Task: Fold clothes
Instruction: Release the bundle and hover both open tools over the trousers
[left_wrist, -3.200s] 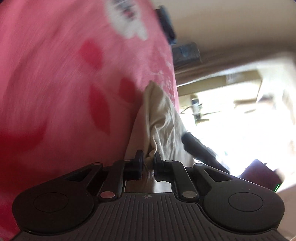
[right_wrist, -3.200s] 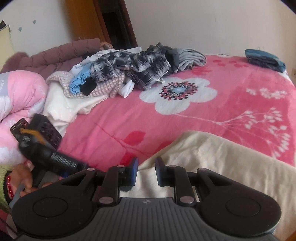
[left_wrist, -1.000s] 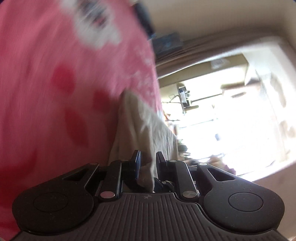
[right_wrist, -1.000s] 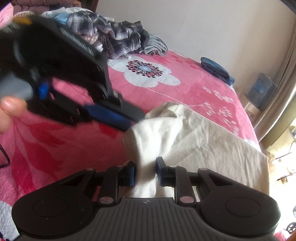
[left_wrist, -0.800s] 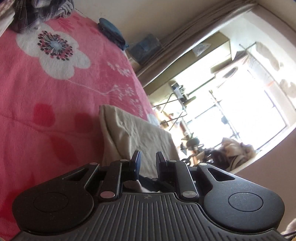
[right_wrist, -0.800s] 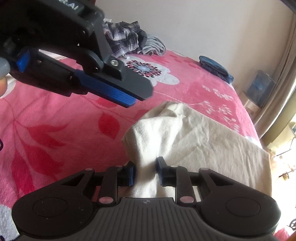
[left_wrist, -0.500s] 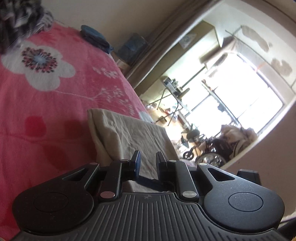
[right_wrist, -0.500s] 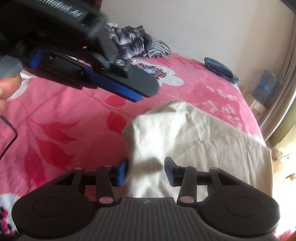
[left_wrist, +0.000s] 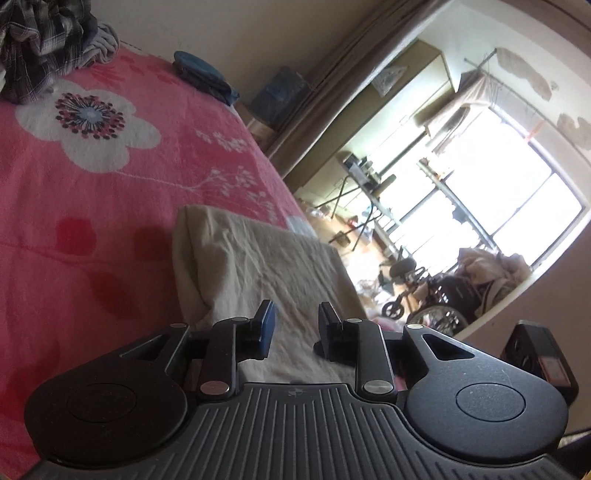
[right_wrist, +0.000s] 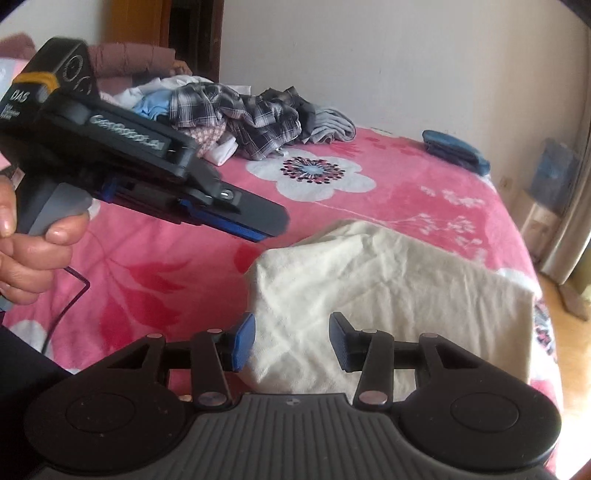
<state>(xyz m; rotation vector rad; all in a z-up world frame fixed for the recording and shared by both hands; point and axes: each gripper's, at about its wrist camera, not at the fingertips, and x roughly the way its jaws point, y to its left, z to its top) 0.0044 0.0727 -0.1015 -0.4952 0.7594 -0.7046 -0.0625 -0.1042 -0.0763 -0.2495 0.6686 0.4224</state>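
Observation:
A cream garment (right_wrist: 369, 280) lies folded on the pink flowered blanket (right_wrist: 166, 266), near the bed's right edge. My right gripper (right_wrist: 291, 339) hovers over its near end, open, and no cloth is pinched between the blue pads. In the left wrist view the same cream garment (left_wrist: 266, 258) lies just beyond my left gripper (left_wrist: 297, 325). Its jaws are opening, and the cloth lies below them, not between them. In the right wrist view the left gripper (right_wrist: 258, 221) hangs above the blanket, left of the garment, held by a hand (right_wrist: 26, 251).
A heap of unfolded clothes (right_wrist: 236, 114), with plaid shirts on top, lies at the far side of the bed. A folded dark blue item (right_wrist: 454, 149) rests by the wall. The bed ends at the right, with the floor and a curtain (right_wrist: 569, 236) beyond.
Both grippers were shut on the cream garment a second ago. The right let go first, then the left. The garment now lies on the blanket, and both grippers have drawn back and up.

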